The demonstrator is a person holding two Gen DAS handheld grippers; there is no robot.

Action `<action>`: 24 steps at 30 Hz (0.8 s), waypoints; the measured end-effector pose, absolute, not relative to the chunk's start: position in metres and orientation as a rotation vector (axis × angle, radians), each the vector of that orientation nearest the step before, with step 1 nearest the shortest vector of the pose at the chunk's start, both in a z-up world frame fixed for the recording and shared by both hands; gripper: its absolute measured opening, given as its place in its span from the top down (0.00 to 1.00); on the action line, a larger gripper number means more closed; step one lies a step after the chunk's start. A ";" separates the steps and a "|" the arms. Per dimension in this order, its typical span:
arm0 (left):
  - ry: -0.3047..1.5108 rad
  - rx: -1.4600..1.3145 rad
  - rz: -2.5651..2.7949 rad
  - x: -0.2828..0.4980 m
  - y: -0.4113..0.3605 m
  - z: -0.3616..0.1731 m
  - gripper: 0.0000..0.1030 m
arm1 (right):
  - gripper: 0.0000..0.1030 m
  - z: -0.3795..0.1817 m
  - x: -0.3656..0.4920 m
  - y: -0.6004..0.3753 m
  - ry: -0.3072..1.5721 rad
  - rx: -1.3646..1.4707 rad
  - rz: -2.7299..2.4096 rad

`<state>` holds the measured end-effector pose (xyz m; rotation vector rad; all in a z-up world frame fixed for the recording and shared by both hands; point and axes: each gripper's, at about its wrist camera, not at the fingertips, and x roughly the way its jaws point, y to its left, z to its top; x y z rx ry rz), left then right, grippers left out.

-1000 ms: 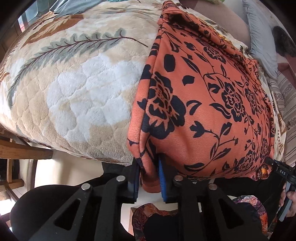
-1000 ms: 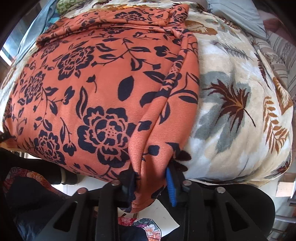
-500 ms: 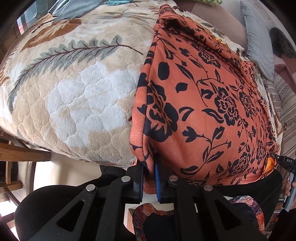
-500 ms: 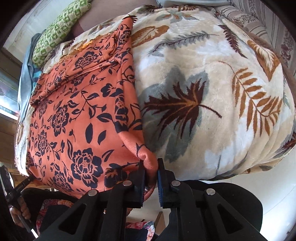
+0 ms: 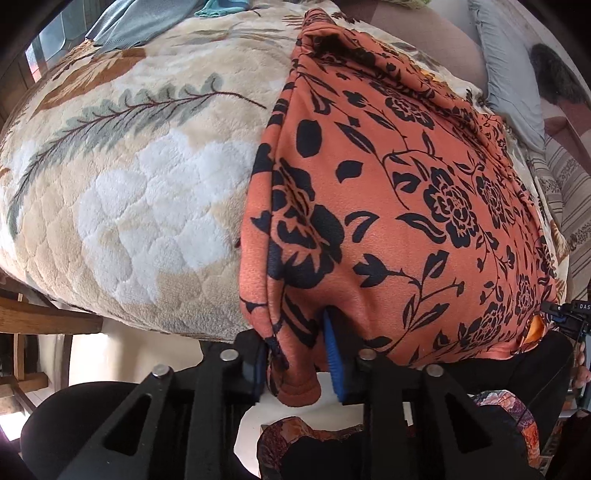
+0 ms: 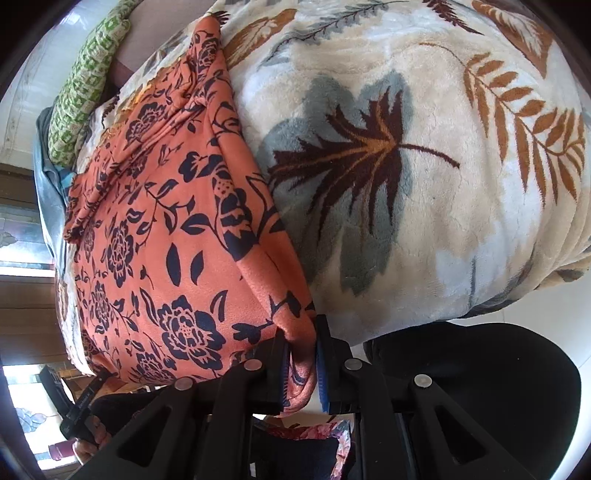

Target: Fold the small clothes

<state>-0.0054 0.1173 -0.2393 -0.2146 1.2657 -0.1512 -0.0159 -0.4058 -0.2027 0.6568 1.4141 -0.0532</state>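
An orange cloth with a black flower print (image 5: pixel 399 206) lies spread on a plush leaf-patterned blanket (image 5: pixel 140 192). My left gripper (image 5: pixel 295 365) stands at its near left corner, jaws parted, with the cloth's hem hanging loose between the blue pads. In the right wrist view the same cloth (image 6: pixel 170 251) lies left of centre on the blanket (image 6: pixel 424 192). My right gripper (image 6: pixel 301 369) has its pads slightly apart around the cloth's near right corner. The right gripper also shows in the left wrist view (image 5: pixel 565 314) at the far right edge.
The blanket covers a bed whose near edge drops off just before both grippers. A grey pillow (image 5: pixel 506 70) and a teal garment (image 5: pixel 147 22) lie at the far side. A green patterned cushion (image 6: pixel 88 74) sits far left. A wooden frame (image 5: pixel 40 321) stands low left.
Both grippers' jaws have opened from a tight pinch on the cloth's near corners. The cloth's near edge has settled down onto the blanket's edge.
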 end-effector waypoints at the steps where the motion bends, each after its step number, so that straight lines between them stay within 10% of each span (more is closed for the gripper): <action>1: 1.259 -0.228 -0.172 -0.006 0.112 -0.234 0.91 | 0.87 -0.205 -0.017 -0.410 1.410 0.684 -0.055; 15: 1.263 -0.270 -0.230 0.007 0.098 -0.244 0.82 | 0.77 -0.219 -0.026 -0.390 1.439 0.664 -0.031; 19: 1.255 -0.262 -0.229 0.006 0.096 -0.243 0.83 | 0.52 -0.230 -0.026 -0.376 1.515 0.554 -0.065; 24: 1.237 -0.294 -0.244 0.000 0.109 -0.238 0.93 | 0.71 -0.229 -0.034 -0.372 1.445 0.580 -0.016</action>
